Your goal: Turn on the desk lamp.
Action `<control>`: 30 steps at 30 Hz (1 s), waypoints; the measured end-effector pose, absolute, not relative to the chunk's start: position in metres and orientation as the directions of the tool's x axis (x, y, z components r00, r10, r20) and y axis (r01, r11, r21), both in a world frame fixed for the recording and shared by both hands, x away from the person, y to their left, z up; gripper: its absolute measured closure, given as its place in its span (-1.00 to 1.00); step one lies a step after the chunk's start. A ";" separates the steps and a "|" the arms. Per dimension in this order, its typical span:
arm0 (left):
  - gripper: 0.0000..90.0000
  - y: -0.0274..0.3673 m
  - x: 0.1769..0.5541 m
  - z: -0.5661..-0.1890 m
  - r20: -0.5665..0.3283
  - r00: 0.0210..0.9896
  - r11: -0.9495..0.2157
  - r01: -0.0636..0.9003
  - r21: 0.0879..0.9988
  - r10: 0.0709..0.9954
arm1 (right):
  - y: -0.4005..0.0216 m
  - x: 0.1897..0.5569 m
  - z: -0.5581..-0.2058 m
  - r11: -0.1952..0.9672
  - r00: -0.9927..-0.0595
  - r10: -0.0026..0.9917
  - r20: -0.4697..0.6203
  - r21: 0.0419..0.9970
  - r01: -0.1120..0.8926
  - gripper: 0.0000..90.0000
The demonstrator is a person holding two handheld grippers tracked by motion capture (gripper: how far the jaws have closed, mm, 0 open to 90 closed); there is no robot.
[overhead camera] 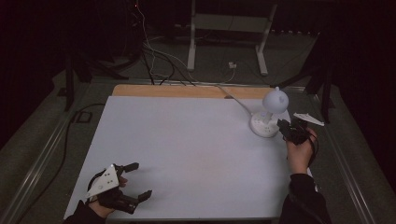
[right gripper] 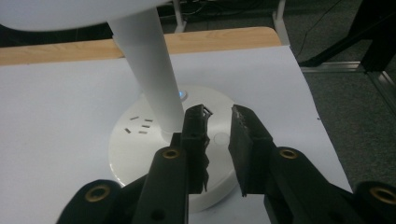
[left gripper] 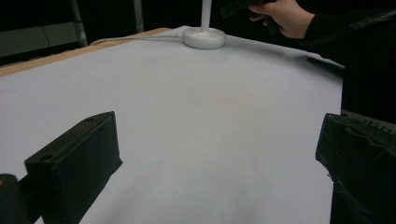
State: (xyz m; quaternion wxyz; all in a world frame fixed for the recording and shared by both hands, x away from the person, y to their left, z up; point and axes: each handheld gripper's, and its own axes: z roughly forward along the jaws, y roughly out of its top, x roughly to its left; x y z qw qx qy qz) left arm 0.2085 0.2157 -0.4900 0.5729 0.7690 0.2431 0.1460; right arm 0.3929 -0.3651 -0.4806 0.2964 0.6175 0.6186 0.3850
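White plastic lamp (overhead camera: 267,116) is standing at the right of the high view on the table (overhead camera: 187,149), and your right hand-held gripper (right gripper: 218,122), jaws narrowed and empty, is hovering over its base, risking nudging the stem while aiming for a button.

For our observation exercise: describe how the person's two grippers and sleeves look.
Both sleeves are black. The left gripper and right gripper are black with two blocky jaws, and each carries a pale three-cornered plate. Brass-coloured rivets mark the right gripper's linkages.
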 end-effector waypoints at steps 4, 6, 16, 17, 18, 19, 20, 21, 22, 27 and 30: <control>-0.99 0.216 0.209 -0.490 -0.061 0.838 -0.218 0.210 0.953 0.542 | -0.364 0.396 -0.482 -0.056 -0.062 0.992 0.106 0.839 0.542 0.77; -0.99 0.216 0.209 -0.490 -0.055 0.839 -0.225 0.208 0.952 0.541 | -0.364 0.398 -0.483 -0.055 -0.061 0.993 0.104 0.837 0.544 0.82; -0.99 0.216 0.209 -0.490 -0.059 0.839 -0.223 0.210 0.952 0.541 | -0.366 0.404 -0.489 -0.080 -0.045 0.991 0.126 0.825 0.560 0.99; -0.99 0.216 0.209 -0.490 -0.057 0.840 -0.226 0.210 0.951 0.539 | -0.366 0.405 -0.490 -0.080 -0.044 0.991 0.127 0.823 0.562 0.99; -0.99 0.216 0.209 -0.490 -0.057 0.841 -0.227 0.210 0.951 0.538 | -0.366 0.406 -0.492 -0.073 -0.043 0.992 0.118 0.822 0.565 0.99; -0.99 0.216 0.209 -0.490 -0.058 0.841 -0.225 0.210 0.952 0.538 | -0.366 0.407 -0.493 -0.066 -0.046 0.993 0.111 0.822 0.566 0.99; -0.99 0.216 0.209 -0.490 -0.061 0.840 -0.221 0.211 0.952 0.540 | -0.366 0.407 -0.495 -0.069 -0.047 0.992 0.116 0.821 0.567 0.99; -0.99 0.216 0.209 -0.490 -0.061 0.839 -0.221 0.212 0.952 0.540 | -0.367 0.407 -0.497 -0.072 -0.046 0.992 0.119 0.820 0.567 0.99; -0.99 0.216 0.209 -0.491 -0.060 0.839 -0.224 0.213 0.951 0.541 | -0.367 0.408 -0.498 -0.077 -0.044 0.991 0.124 0.821 0.566 0.99; -0.99 0.216 0.210 -0.490 -0.066 0.839 -0.218 0.216 0.952 0.541 | -0.368 0.410 -0.504 -0.093 -0.042 0.989 0.141 0.820 0.564 0.99; -0.99 0.216 0.210 -0.491 -0.066 0.839 -0.221 0.217 0.951 0.540 | -0.368 0.411 -0.506 -0.097 -0.040 0.989 0.145 0.821 0.563 0.99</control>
